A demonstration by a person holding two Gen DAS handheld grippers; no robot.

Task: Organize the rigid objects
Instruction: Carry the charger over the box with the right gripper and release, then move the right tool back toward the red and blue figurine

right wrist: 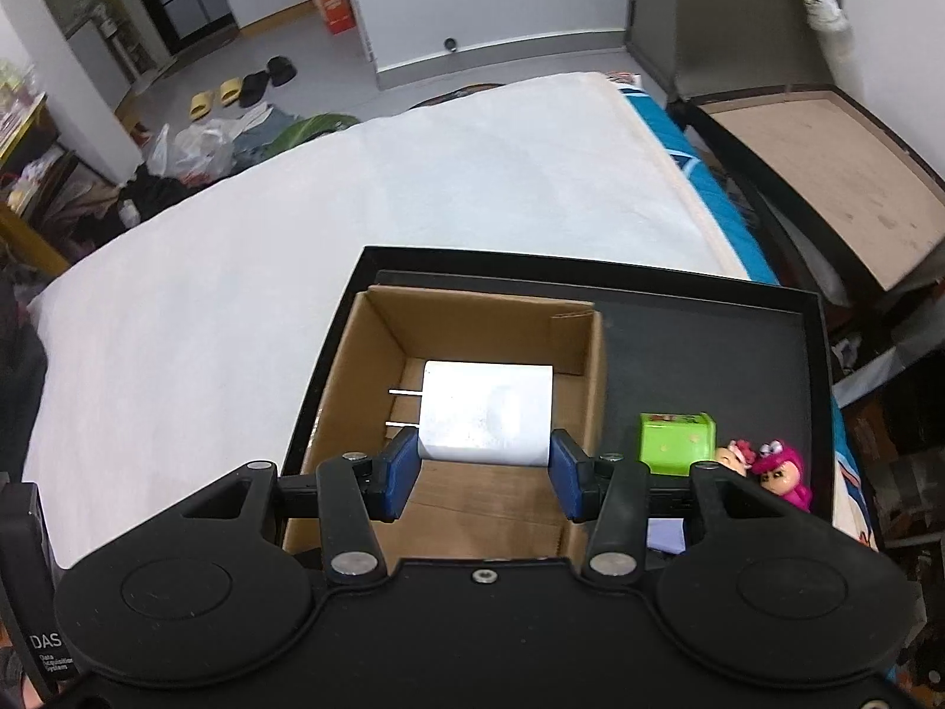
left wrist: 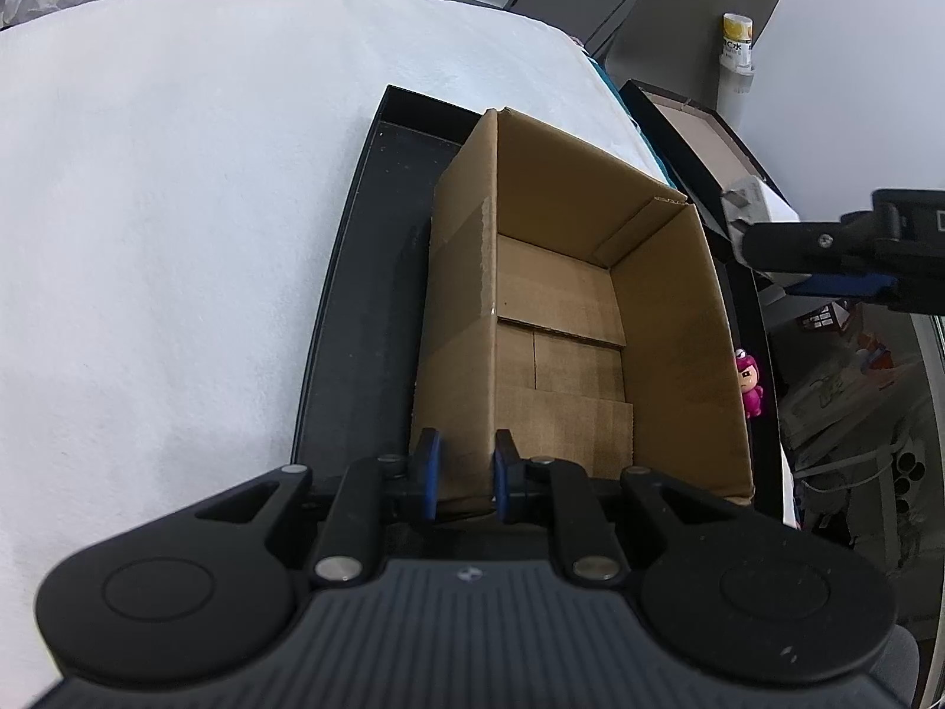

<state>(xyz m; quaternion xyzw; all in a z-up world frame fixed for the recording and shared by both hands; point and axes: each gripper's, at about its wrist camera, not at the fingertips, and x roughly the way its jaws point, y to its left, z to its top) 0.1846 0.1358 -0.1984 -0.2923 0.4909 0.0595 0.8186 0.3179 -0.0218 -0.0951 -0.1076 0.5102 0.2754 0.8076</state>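
White charger [right wrist: 487,413] – right view only, green block [right wrist: 678,443]

Even, cool indoor light, slightly dim. The white bed cover [left wrist: 177,207] reads bright without glare; shadows stay soft inside the cardboard box [left wrist: 561,307]. Both fisheye views bend straight edges and darken at corners. Focus is sharp.

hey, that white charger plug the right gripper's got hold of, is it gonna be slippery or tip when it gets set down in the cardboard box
The white charger plug looks glossy and hard, so it could slip a little between the right gripper pads, though they clamp its flat sides. Its blocky shape should rest stably rather than roll. The two thin prongs sticking out sideways might catch on the cardboard box wall.
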